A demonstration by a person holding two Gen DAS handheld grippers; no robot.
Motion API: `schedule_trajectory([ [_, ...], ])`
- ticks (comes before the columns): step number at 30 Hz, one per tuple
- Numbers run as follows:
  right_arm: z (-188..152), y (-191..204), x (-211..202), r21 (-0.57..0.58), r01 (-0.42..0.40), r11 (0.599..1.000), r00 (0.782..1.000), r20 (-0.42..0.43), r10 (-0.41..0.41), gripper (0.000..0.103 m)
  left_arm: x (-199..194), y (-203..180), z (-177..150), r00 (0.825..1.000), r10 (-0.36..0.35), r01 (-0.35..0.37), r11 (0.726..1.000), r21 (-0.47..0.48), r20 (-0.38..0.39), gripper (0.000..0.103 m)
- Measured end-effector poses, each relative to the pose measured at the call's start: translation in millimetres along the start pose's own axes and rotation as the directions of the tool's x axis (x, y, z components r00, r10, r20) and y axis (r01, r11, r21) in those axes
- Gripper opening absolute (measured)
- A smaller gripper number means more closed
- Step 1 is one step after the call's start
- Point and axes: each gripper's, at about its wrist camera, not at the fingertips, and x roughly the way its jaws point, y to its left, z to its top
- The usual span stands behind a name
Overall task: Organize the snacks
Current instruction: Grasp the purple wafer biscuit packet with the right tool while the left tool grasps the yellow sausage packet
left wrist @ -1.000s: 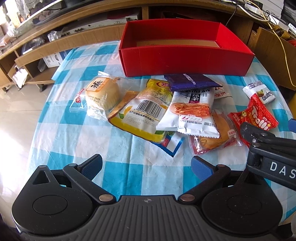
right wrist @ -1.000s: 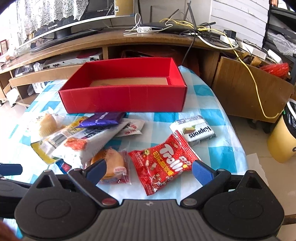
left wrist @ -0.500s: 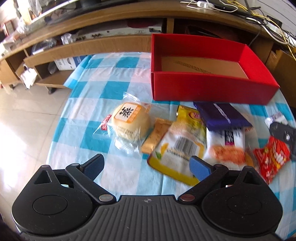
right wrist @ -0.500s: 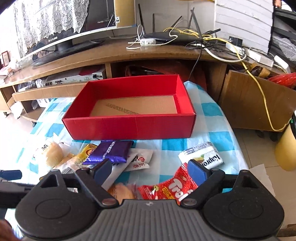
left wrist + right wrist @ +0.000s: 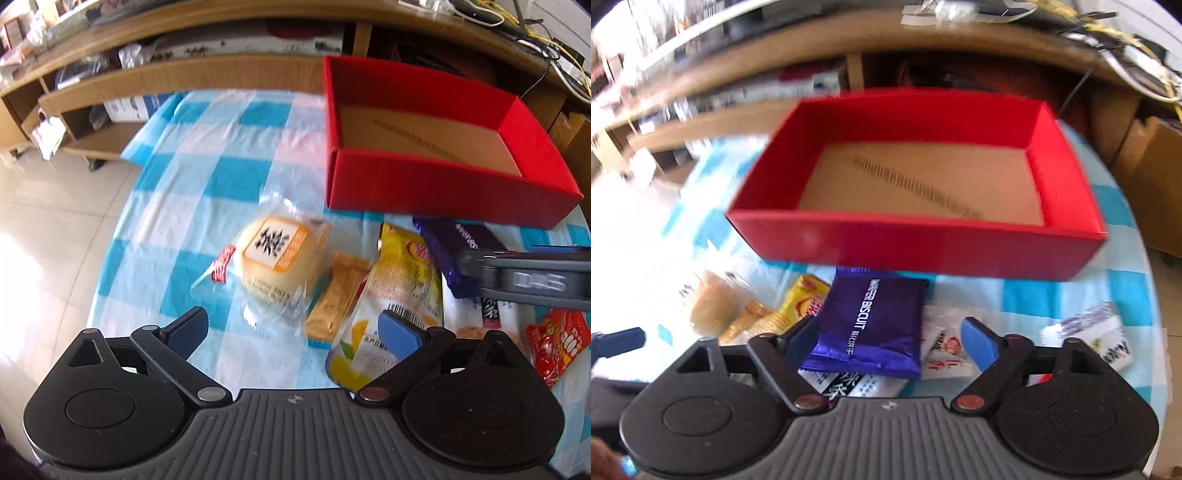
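Nearest to the left gripper, whose two fingers stand wide apart and hold nothing, lies the round bun in clear wrap, on the blue checked tablecloth toward the left edge of the table. Just beside it on the right are a small orange packet and a yellow pouch with a barcode, which overlap each other. I judge the bun to be soft and light, so a gentle grip across its middle, or on the loose film at the end, would avoid crushing it. The right gripper is also spread open and empty; the purple biscuit packet lies between its fingers in the right wrist view, but I cannot tell if the fingers are already at its height. This packet looks light, with slippery foil, and the biscuits inside are probably fragile; to take it across the narrow sides, not too hard, seems best. Under and around it are white packets, and a red candy bag lies more to the right edge. Farther, near the back edge of the table, stands the red box, open and with nothing in it, so no snack is sorted yet. Behind it is a wooden shelf unit.
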Motion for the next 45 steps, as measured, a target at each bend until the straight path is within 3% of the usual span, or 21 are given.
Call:
schedule_trajectory([
  [6, 9.1, 0.1, 16.5, -0.034, -0.01, 0.999, 0.998, -0.062, 0.008, 0.103, -1.9, 0.4, 1.1, 1.0, -0.01, 0.01, 1.0, 0.013, -0.001, 0.101],
  [11, -6.6, -19.2, -11.2, -0.072, -0.048, 0.996, 0.997, -0.071, 0.043, 0.077, -10.3, -2.9, 0.5, 0.999, -0.032, 0.031, 0.998, 0.046, 0.026, 0.101],
  [17, -38.6, -43.9, -41.9, -0.067, -0.067, 0.995, 0.995, -0.073, 0.062, 0.063, -14.9, -26.9, -2.9, 0.997, -0.058, 0.05, 0.989, 0.138, 0.053, 0.1],
  [19, -47.1, -50.3, -43.1, -0.066, -0.072, 0.995, 0.994, -0.091, 0.066, 0.063, -15.8, -38.8, -3.9, 0.995, -0.081, 0.068, 0.98, 0.186, 0.064, 0.1],
  [21, -47.2, -51.9, -40.8, -0.067, -0.045, 0.997, 0.996, -0.077, 0.04, 0.063, -14.7, -52.2, -3.7, 0.994, -0.086, 0.067, 0.969, 0.236, 0.072, 0.1],
  [24, -42.1, -59.9, -41.2, -0.027, -0.073, 0.997, 0.996, -0.059, 0.071, 0.064, -6.8, -71.5, 0.7, 0.994, -0.089, 0.063, 0.942, 0.329, 0.064, 0.099],
  [28, -40.3, -65.1, -37.2, -0.004, -0.107, 0.994, 0.992, -0.061, 0.106, 0.068, 29.8, -83.8, 6.8, 1.0, -0.023, 0.022, 0.907, 0.42, -0.004, 0.092],
  [33, -40.6, -66.3, -27.6, -0.027, -0.126, 0.992, 0.99, -0.071, 0.124, 0.078, 55.8, -63.5, 18.6, 0.988, -0.13, 0.147, 0.955, 0.256, -0.083, 0.091],
  [38, -41.5, -70.3, -9.9, -0.014, -0.129, 0.991, 0.985, -0.117, 0.127, 0.103, 49.7, -70.1, 9.1, 0.992, -0.112, 0.125, 0.951, 0.282, -0.062, 0.079],
  [45, -42.1, -73.0, 7.9, 0.028, -0.07, 0.997, 0.989, -0.128, 0.073, 0.103, 39.5, -64.9, -8.2, 0.99, -0.132, 0.141, 0.957, 0.252, -0.052, 0.073],
])
